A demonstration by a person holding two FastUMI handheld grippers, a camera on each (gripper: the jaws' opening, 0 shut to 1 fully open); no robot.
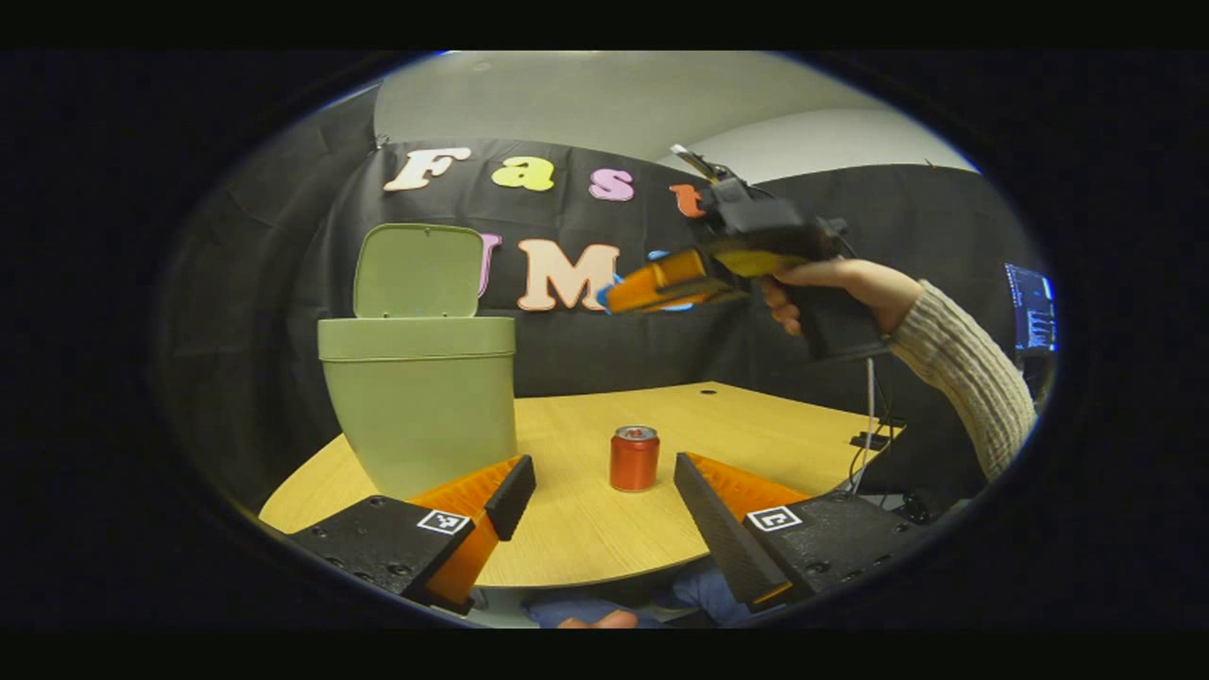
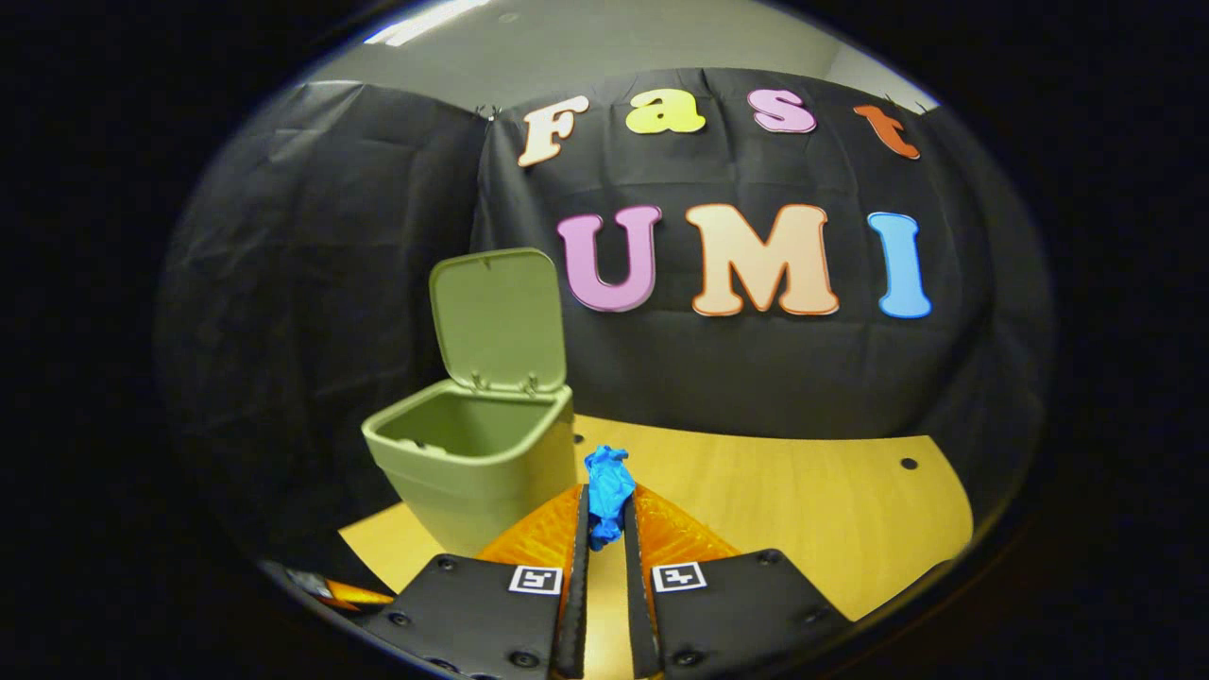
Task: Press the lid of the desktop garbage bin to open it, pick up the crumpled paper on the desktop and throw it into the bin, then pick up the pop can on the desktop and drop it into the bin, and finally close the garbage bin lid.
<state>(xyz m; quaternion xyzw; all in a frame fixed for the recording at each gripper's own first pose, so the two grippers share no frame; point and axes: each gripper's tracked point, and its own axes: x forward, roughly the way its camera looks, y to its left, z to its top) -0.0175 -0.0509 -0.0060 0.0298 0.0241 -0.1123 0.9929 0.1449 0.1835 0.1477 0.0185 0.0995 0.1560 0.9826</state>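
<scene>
The right hand-held gripper [image 2: 604, 529] pinches the blue crumpled paper [image 2: 607, 491] short of the open green bin [image 2: 472, 463], so releasing early could drop it onto the worktop [image 2: 803, 501].

I count one green garbage bin [image 1: 418, 401] with one lid [image 1: 418, 270] standing open, one pop can [image 1: 634, 458] upright on one wooden table [image 1: 604, 529], and one wad of blue crumpled paper [image 2: 607, 491]. I see two grippers, my left gripper [image 1: 604, 505] and my right gripper [image 2: 605, 529], and one monitor [image 1: 1031, 309].
</scene>
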